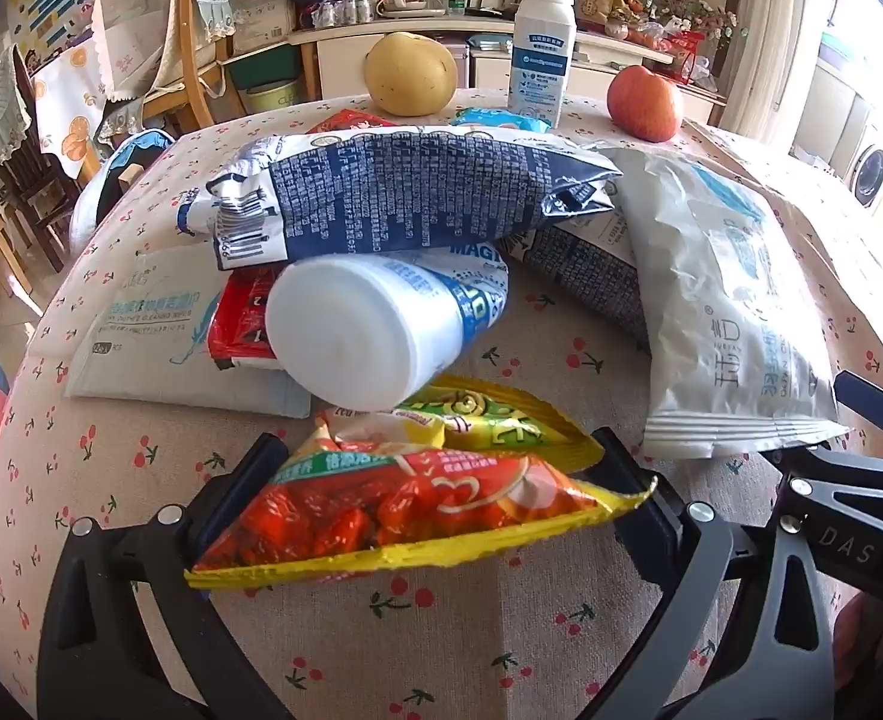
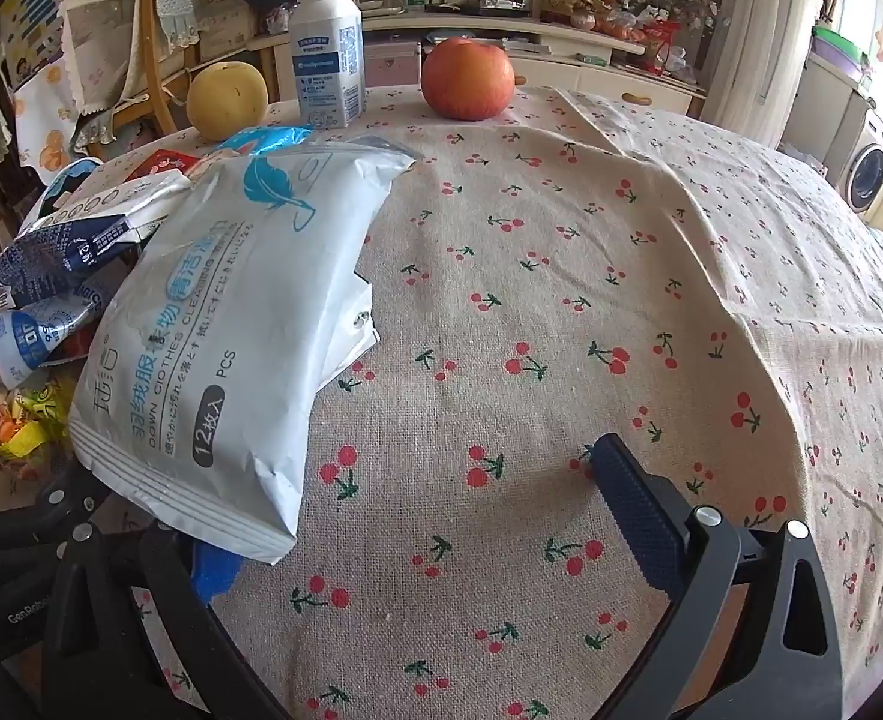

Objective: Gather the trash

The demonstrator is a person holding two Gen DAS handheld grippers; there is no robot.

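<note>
My left gripper [image 1: 441, 480] stands wide open with an orange and yellow snack wrapper [image 1: 417, 504] lying on the tablecloth between its fingers. Just beyond it are a yellow-green wrapper [image 1: 489, 414], a white bottle [image 1: 369, 330] on its side, a red wrapper [image 1: 237, 324] and a dark blue printed bag [image 1: 405, 192]. My right gripper [image 2: 423, 534] is open over bare cloth. The near corner of a white wipes pack [image 2: 231, 324] lies over its left finger and hides most of it.
At the table's far edge stand an upright white bottle [image 2: 328, 54], a yellow pear [image 2: 227, 99] and a red apple [image 2: 467, 79]. A second flat wipes pack [image 1: 159, 324] lies at the left. The cherry-print tablecloth [image 2: 591, 300] spreads to the right. Chairs and shelves stand behind.
</note>
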